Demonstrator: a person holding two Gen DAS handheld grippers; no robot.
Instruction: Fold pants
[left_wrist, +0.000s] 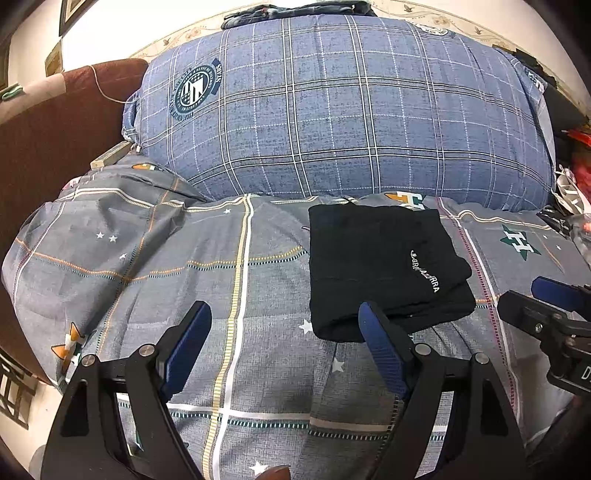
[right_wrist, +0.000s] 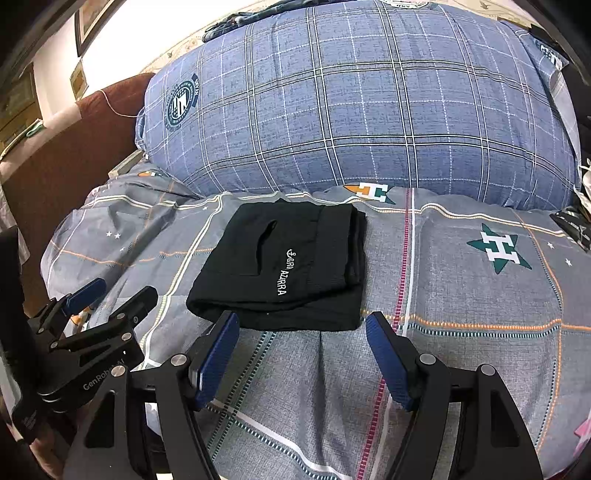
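The black pants (left_wrist: 380, 269) lie folded into a compact rectangle on the grey patterned bed cover (left_wrist: 229, 280), white lettering facing up. They also show in the right wrist view (right_wrist: 291, 266). My left gripper (left_wrist: 284, 314) is open and empty, just in front of the pants' near left corner. My right gripper (right_wrist: 301, 321) is open and empty, just in front of the pants' near edge. The right gripper also shows at the right edge of the left wrist view (left_wrist: 546, 299), and the left gripper shows at the left of the right wrist view (right_wrist: 107, 295).
A big blue plaid pillow (left_wrist: 343, 110) lies behind the pants across the bed. A brown sofa arm (left_wrist: 55, 129) stands at the left. Dark and red clutter (left_wrist: 576, 155) sits at the far right. The grey cover (right_wrist: 480, 295) spreads around the pants.
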